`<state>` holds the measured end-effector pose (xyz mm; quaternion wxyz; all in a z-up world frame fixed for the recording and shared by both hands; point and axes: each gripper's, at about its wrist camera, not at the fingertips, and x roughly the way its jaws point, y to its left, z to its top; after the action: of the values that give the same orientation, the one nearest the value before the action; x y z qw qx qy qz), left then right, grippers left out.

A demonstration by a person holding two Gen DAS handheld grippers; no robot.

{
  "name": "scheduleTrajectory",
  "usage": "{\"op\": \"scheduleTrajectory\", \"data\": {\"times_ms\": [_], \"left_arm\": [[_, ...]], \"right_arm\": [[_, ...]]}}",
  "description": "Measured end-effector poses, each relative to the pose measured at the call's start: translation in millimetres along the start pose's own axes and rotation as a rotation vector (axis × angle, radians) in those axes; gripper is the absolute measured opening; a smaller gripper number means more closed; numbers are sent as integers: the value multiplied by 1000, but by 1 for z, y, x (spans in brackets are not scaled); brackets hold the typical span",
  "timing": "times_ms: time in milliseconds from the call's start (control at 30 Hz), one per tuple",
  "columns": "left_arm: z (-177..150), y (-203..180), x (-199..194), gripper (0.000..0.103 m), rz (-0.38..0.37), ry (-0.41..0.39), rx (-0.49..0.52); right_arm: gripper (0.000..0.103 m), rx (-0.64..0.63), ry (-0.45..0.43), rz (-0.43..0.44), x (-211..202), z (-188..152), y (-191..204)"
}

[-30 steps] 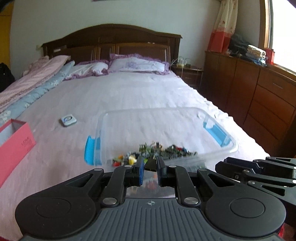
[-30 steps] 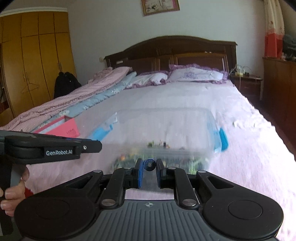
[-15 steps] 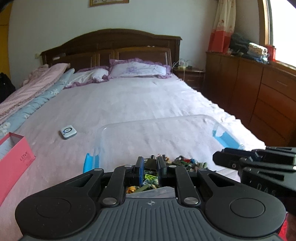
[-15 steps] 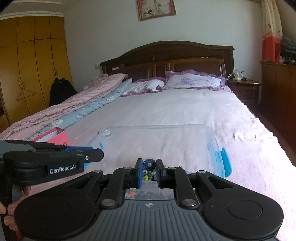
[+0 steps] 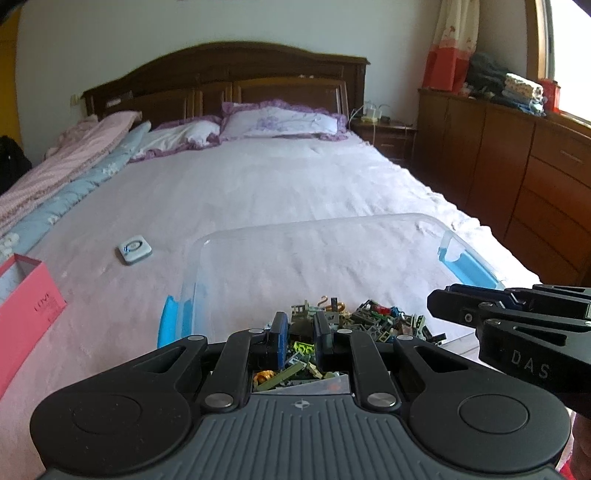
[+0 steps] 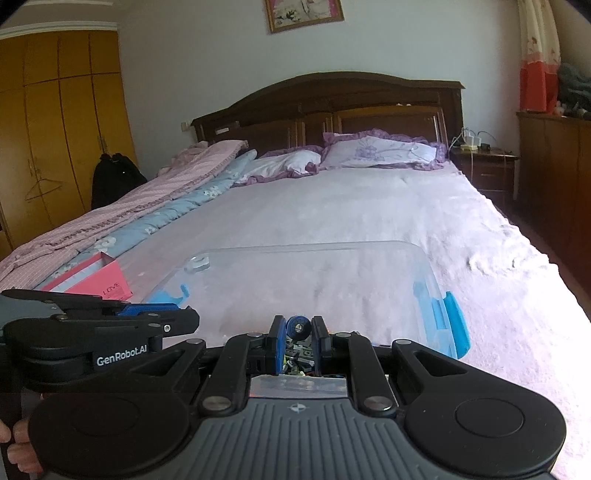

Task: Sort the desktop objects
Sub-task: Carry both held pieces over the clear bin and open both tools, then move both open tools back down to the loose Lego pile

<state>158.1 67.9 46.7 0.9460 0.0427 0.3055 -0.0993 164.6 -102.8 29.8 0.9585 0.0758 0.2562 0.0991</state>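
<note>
While the right gripper (image 6: 299, 330) clamps a small blue wheel (image 6: 298, 326) above the clear plastic bin (image 6: 424, 273), the left gripper (image 5: 300, 332) hangs narrowly parted, empty, over the mixed small bricks (image 5: 373, 317).

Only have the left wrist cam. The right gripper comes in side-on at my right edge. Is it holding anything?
Observer: Yes. The right gripper is shut on a small blue wheel.
Operator: Where is it relative to the bin?
Observer: In the right wrist view, its fingertips sit over the near end of the clear bin, with the pile of small pieces showing just below them.
Operator: Anything on the wall above my top edge?
Observer: A framed picture hangs above the headboard.
</note>
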Motion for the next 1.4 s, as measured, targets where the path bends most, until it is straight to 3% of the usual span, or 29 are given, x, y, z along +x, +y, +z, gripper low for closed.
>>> {"op": "scheduleTrajectory", "data": {"times_ms": [100, 200, 267, 400, 467, 667, 833, 1133, 1267, 1400], "left_arm": [[0, 3, -2, 20, 10, 2, -9], [0, 5, -3, 25, 19, 4, -19], [0, 7, -5, 35, 26, 5, -25], [-2, 9, -10, 42, 39, 4, -35], [-4, 10, -17, 59, 45, -1, -36], [-31, 14, -50, 73, 51, -6, -39], [-70, 19, -71, 74, 75, 51, -13], [-139, 24, -75, 75, 100, 230, 4], [-151, 21, -76, 75, 96, 258, 32], [-158, 14, -80, 75, 83, 258, 53]], "right_arm": [[17, 8, 27, -5, 6, 1, -2], [25, 4, 46, -23, 10, 1, -2], [27, 0, 41, -27, 8, 0, 0], [31, 4, 27, -24, -4, -4, 2], [34, 0, 26, -21, -11, -7, 4], [36, -39, 34, -24, -43, -22, 6], [37, -53, 73, -11, -74, -50, 3], [36, -155, 263, 6, -97, -124, 14], [27, -162, 354, 28, -98, -152, 28], [25, -182, 364, 34, -97, -162, 37]]}}
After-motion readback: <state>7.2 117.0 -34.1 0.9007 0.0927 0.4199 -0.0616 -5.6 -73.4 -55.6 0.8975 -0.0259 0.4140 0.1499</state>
